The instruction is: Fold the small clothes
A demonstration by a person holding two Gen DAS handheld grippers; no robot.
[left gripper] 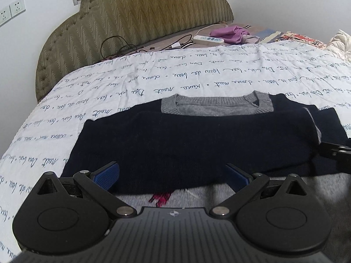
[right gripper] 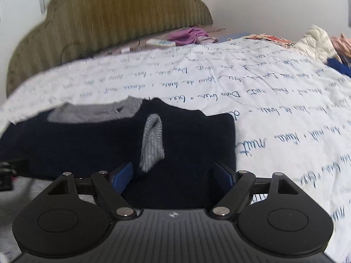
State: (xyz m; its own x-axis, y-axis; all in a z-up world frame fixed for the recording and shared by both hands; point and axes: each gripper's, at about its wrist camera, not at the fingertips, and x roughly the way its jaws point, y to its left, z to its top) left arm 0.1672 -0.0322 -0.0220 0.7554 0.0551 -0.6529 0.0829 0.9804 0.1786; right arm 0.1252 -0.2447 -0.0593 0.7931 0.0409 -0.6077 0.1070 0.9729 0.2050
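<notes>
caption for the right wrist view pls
Open right claw over a navy sweater, its grey cuff folded inward, on a script-print bedspread.

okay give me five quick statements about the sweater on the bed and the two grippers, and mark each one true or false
1. The sweater is navy with a grey collar. True.
2. The left gripper is clamped on the sweater. False: its jaws stand wide apart, pads clear of the knit.
3. A grey cuff lies across the navy body of the sweater. True.
4. The right gripper is shut. False: its jaws are open, with nothing pinched between them.
5. The sweater lies on a plain green sheet. False: it lies on a white bedspread printed with dark handwriting.
</notes>
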